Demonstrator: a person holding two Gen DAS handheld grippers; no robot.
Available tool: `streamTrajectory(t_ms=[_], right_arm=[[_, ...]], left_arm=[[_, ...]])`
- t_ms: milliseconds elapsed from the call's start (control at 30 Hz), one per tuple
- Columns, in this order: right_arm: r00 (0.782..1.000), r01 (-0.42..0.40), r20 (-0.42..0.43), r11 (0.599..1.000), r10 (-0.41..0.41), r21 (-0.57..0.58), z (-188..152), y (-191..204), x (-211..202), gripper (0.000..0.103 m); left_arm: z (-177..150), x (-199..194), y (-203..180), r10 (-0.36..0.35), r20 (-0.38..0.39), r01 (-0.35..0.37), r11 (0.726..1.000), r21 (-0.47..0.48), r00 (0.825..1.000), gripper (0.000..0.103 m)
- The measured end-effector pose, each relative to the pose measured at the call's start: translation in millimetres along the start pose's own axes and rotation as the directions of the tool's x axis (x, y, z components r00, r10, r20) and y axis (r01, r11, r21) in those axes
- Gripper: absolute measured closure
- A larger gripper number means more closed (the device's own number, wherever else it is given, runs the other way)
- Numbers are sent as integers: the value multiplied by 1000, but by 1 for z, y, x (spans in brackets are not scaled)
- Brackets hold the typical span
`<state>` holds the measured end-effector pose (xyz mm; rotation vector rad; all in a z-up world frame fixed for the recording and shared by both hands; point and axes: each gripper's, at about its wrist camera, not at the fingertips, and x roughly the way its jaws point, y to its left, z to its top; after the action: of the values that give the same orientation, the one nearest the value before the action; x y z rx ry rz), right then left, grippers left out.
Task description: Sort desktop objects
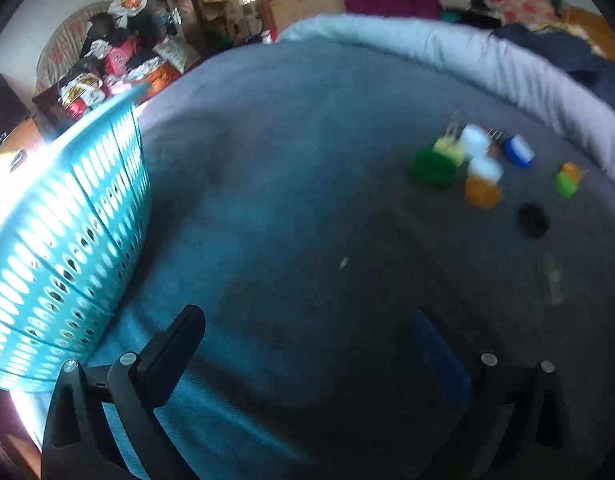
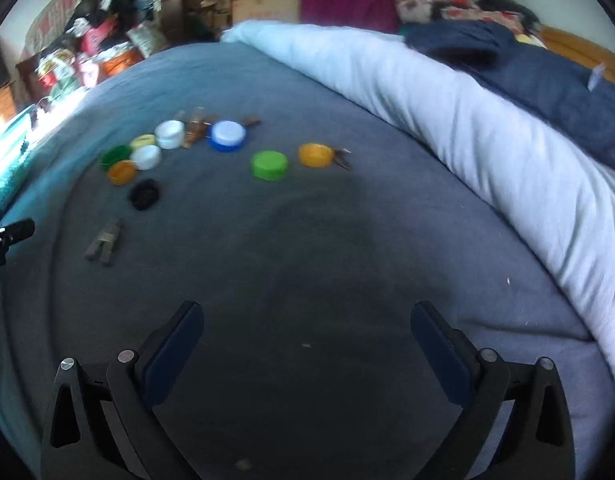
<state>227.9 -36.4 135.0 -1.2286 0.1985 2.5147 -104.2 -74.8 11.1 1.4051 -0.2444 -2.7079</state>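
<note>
Several bottle caps lie on the grey-blue bed sheet: a light green cap, an orange cap, a blue cap, white caps, a black cap. Wooden clothespins lie among them, one apart. My right gripper is open and empty, well short of the caps. My left gripper is open and empty beside a turquoise perforated basket; the caps show blurred at its right. The left gripper's tip shows in the right wrist view.
A rolled pale blanket borders the sheet on the right, with a dark blue cloth behind it. Cluttered bags and boxes stand past the bed's far end.
</note>
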Motion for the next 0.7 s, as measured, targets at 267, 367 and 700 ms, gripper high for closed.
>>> streamTrajectory(t_ms=[267,367,700], right_arm=[[999,-35,-19,999,36,32,0,-2,9,0],[999,-44,-16,998,45,39,-2,-3,9,0],[999,-44,-23,998,45,37,-3,-5,11,0]], left_arm=[[6,9,-6,-9,18,10,999,-42,1000,0],[5,10,-5,-9,34,10,999,-47,999,0],[0,17,6,-19,42,22,998,-57,999,0]])
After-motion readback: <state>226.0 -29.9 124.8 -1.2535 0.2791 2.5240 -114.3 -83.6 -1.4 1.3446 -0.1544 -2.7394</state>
